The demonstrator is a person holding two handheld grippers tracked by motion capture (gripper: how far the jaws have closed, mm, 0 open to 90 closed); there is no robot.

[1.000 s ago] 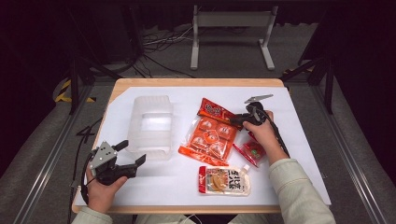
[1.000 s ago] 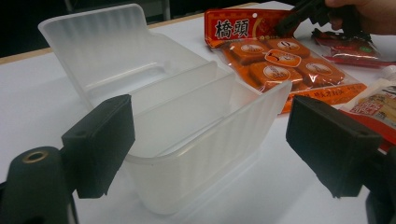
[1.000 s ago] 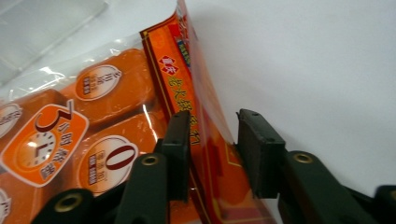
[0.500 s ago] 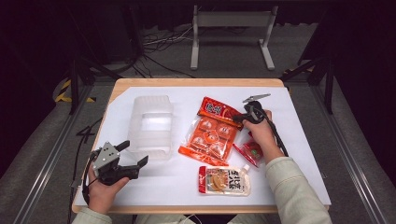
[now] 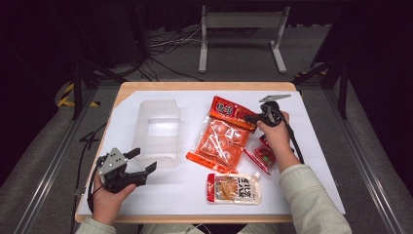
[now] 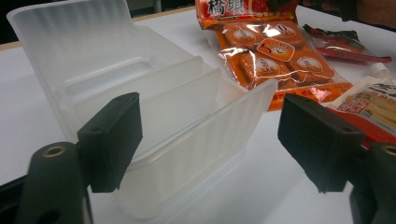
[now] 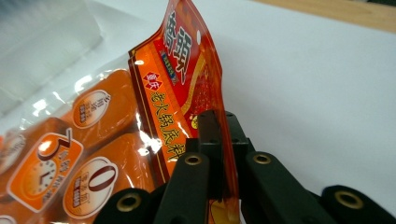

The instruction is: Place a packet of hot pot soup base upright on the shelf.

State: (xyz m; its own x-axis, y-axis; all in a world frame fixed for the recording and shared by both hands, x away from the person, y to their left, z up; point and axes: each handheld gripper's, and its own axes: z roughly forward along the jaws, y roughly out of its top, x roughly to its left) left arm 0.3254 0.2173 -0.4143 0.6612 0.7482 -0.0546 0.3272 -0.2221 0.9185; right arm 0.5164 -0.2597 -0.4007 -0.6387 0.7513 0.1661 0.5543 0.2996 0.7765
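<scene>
Because the right gripper (image 7: 219, 154) has just closed its jaws on only the thin header edge of the orange snack packet (image 5: 219, 136), which lies mid-table beside the clear plastic box (image 5: 157, 129), the heavy pack may slip free or tear on lifting. Near the box, the left gripper (image 6: 205, 135) waits, jaws apart.
</scene>
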